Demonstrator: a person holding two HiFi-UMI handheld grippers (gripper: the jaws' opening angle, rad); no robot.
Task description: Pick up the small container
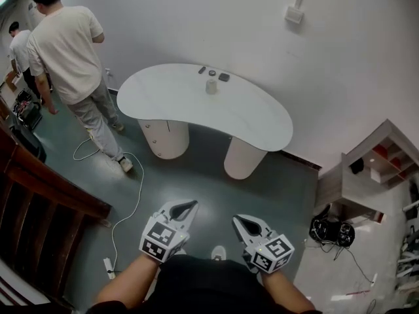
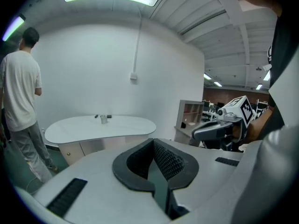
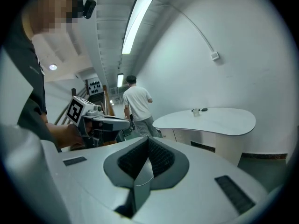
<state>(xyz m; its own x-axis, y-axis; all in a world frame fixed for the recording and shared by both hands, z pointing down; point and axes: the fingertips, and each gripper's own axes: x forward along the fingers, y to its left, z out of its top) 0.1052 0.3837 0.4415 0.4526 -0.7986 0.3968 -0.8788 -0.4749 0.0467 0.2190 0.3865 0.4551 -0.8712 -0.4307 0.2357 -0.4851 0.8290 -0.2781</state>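
Observation:
The small pale container (image 1: 211,86) stands upright near the far edge of a white kidney-shaped table (image 1: 262,120), between small dark items (image 1: 224,77). It also shows far off as the container (image 2: 103,119) in the left gripper view and the container (image 3: 195,112) in the right gripper view. Both grippers hang low in front of the person's body, well short of the table. My left gripper (image 1: 186,209) is shut with nothing in it, as is my right gripper (image 1: 239,222). Each gripper view shows its own jaws closed together, left gripper (image 2: 153,144) and right gripper (image 3: 148,143).
A person in a white T-shirt (image 1: 65,51) stands left of the table, a second person (image 1: 18,48) behind. A white cable (image 1: 134,198) and power strip (image 1: 109,267) lie on the green floor. A wooden railing (image 1: 46,188) is left; a shelf unit (image 1: 383,159) and black gear (image 1: 332,231) are right.

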